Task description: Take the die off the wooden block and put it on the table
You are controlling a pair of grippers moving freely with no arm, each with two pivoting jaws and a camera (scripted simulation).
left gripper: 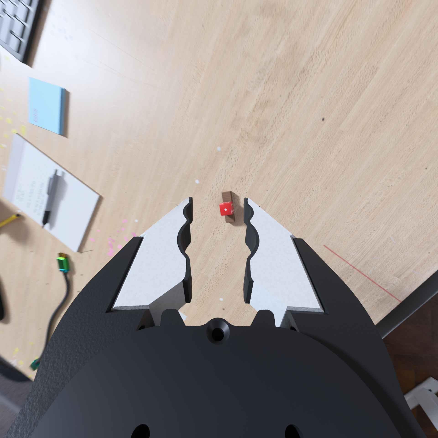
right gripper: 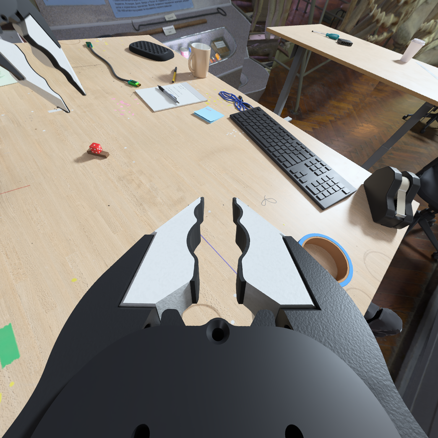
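A small red die (left gripper: 225, 209) with white pips sits on a thin brown wooden block (left gripper: 229, 218) on the table. In the left wrist view my left gripper (left gripper: 218, 201) is open and empty, high above the table, with the die showing between its fingertips. In the right wrist view the die (right gripper: 95, 148) and the block (right gripper: 101, 154) lie far left of my right gripper (right gripper: 217, 201), which is open and empty over bare table. The left gripper (right gripper: 77, 102) also shows at the upper left, above and beyond the die.
A black keyboard (right gripper: 291, 151), a blue note pad (right gripper: 208, 114), a white notepad (right gripper: 169, 96) with a pen, a green-tipped cable (right gripper: 111, 68), a beige mug (right gripper: 199, 59), a tape roll (right gripper: 331, 258) and a tape dispenser (right gripper: 393, 196) stand around. The table edge (left gripper: 403, 305) runs on the right.
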